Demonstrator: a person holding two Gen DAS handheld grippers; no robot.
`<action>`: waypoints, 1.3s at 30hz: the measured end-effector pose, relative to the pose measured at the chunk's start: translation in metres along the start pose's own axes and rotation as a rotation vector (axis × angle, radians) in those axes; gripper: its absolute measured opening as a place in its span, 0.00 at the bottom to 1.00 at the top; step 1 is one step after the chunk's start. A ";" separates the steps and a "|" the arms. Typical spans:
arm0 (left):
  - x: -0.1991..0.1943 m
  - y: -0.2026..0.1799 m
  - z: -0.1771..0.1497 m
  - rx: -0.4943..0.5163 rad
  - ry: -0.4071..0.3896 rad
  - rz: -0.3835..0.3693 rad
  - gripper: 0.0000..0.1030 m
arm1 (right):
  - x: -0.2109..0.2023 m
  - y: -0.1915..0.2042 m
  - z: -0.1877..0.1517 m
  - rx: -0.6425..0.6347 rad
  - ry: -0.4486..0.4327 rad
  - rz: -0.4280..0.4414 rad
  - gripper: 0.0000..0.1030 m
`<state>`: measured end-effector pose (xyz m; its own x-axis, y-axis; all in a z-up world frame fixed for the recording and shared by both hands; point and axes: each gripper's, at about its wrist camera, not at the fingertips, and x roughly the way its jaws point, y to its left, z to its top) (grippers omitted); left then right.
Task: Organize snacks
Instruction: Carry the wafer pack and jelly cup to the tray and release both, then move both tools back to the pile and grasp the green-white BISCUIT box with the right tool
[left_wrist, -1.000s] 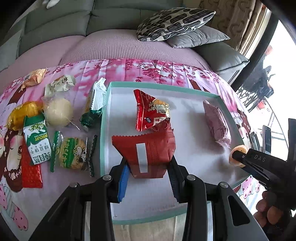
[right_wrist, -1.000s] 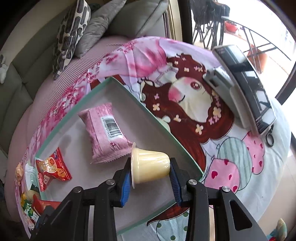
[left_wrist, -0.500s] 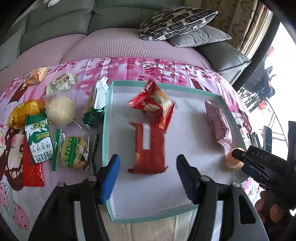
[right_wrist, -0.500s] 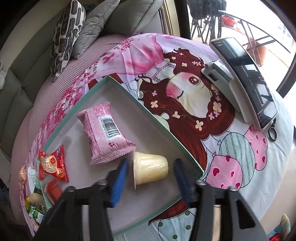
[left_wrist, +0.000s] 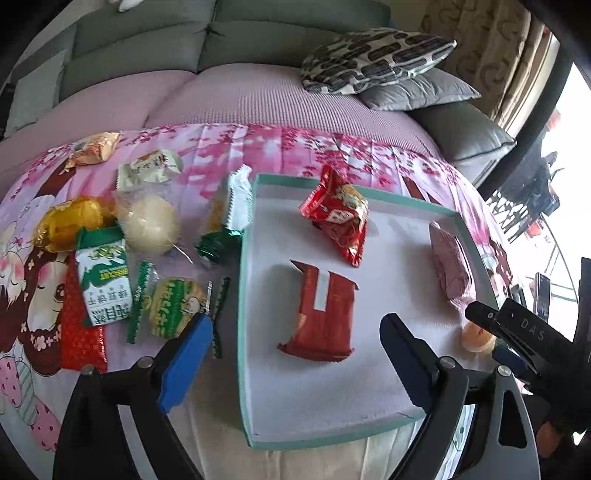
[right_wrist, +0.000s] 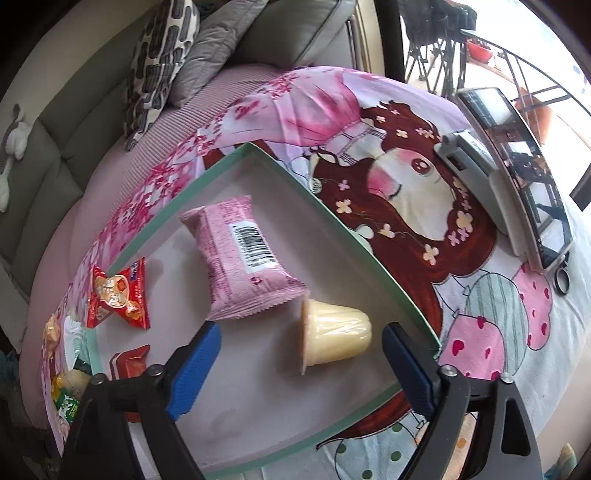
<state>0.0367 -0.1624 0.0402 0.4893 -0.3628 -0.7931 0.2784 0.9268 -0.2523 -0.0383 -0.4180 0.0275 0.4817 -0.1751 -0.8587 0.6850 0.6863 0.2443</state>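
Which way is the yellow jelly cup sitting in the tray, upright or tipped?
Tipped. The jelly cup lies on its side on the tray floor, sealed wide end toward the pink packet.

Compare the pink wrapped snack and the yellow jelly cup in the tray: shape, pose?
The pink wrapped snack is a flat, opaque pillow pack with a barcode; the yellow jelly cup is a tapered translucent cup. The pack lies flat; the cup lies tipped on its side. Both rest in the tray, ungripped.

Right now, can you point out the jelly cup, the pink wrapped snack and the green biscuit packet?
jelly cup (right_wrist: 334, 341): right wrist view, on its yellow side wall.
pink wrapped snack (right_wrist: 242, 262): right wrist view, beside its barcode.
green biscuit packet (left_wrist: 104, 275): left wrist view, on its printed front.
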 end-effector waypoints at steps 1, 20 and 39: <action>-0.002 0.002 0.001 -0.007 -0.009 0.002 0.90 | -0.001 0.001 0.000 -0.006 -0.005 0.003 0.98; -0.039 0.078 0.021 -0.229 -0.151 0.197 0.90 | -0.034 0.082 -0.025 -0.315 -0.167 0.135 1.00; -0.031 0.159 0.039 -0.424 -0.045 0.402 0.90 | -0.027 0.150 -0.059 -0.458 -0.170 0.222 1.00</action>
<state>0.0982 -0.0074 0.0467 0.5256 0.0300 -0.8502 -0.2865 0.9473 -0.1437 0.0194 -0.2687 0.0604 0.6954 -0.0761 -0.7146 0.2664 0.9508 0.1580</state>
